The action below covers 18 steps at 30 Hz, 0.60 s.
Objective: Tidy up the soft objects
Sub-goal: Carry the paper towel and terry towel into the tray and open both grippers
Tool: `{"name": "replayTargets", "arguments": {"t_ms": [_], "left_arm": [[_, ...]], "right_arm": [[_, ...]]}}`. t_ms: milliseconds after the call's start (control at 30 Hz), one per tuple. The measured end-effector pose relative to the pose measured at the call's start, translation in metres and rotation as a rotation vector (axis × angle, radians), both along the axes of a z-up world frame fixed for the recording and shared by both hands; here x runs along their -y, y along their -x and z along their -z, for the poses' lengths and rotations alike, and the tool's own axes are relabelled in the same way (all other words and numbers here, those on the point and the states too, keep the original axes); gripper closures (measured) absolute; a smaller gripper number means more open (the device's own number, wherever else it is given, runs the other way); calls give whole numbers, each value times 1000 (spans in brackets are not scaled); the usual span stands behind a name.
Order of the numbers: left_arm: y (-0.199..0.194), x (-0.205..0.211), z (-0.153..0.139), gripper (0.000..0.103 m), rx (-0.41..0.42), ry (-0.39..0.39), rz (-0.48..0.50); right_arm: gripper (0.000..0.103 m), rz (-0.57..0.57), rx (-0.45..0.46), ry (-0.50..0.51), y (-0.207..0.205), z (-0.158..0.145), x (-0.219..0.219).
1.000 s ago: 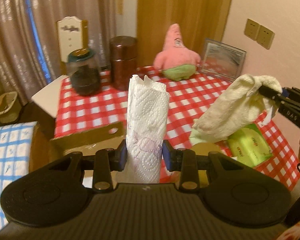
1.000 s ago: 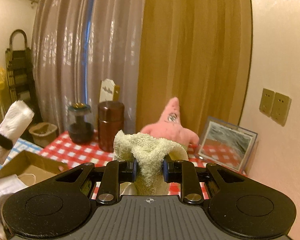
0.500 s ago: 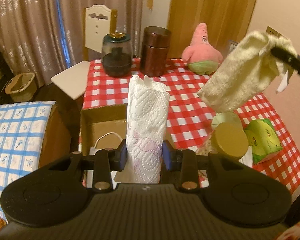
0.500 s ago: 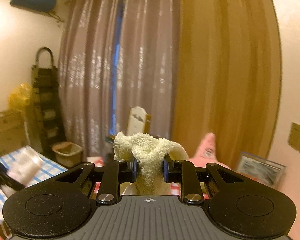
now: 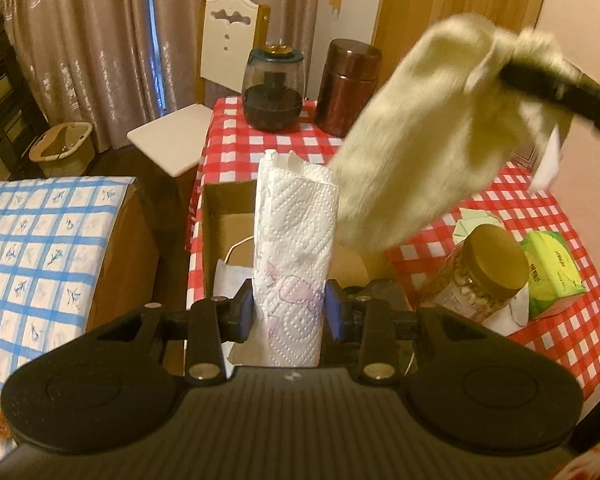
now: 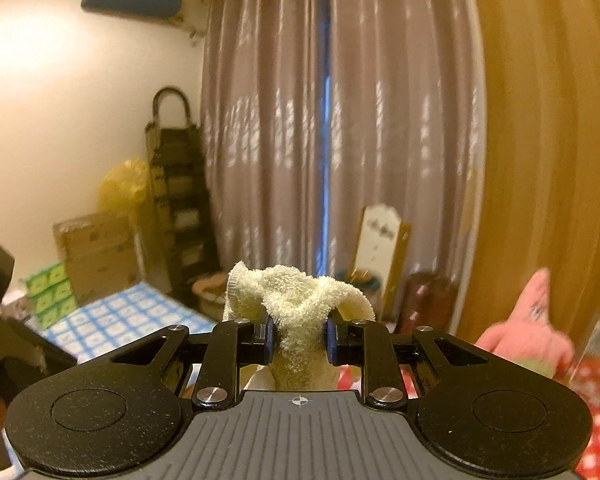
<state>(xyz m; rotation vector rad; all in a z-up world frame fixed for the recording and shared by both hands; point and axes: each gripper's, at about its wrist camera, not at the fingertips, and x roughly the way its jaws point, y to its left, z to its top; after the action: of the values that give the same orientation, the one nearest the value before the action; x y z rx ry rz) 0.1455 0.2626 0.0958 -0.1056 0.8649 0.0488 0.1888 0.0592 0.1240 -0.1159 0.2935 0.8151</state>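
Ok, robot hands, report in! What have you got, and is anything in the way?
Left gripper shut on paper towel. Right gripper shut on cream towel. Cardboard box below, open. Nothing blocking.

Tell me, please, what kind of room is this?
It looks like a lived-in bedroom or small home room. A bed or low surface with a blue checked cover stands beside a table under a red checked cloth, long curtains cover the window, and a pink plush star sits on the table.
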Motion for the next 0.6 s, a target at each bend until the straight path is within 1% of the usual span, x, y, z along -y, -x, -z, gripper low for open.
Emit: {"name": "replayTargets", "arguments": {"t_ms": [233,333,600], "left_arm": [[9,-7,15,71,-26,9,-11],[14,-7,20,71,-35,12,-13],[22,-4,42,71,-75,13,8]], "right_arm": [[79,-86,-182,124,2,48,-27],[79,-113,-271,159,4,64,-30],[79,-176,-447,263,17,113,-34]]}}
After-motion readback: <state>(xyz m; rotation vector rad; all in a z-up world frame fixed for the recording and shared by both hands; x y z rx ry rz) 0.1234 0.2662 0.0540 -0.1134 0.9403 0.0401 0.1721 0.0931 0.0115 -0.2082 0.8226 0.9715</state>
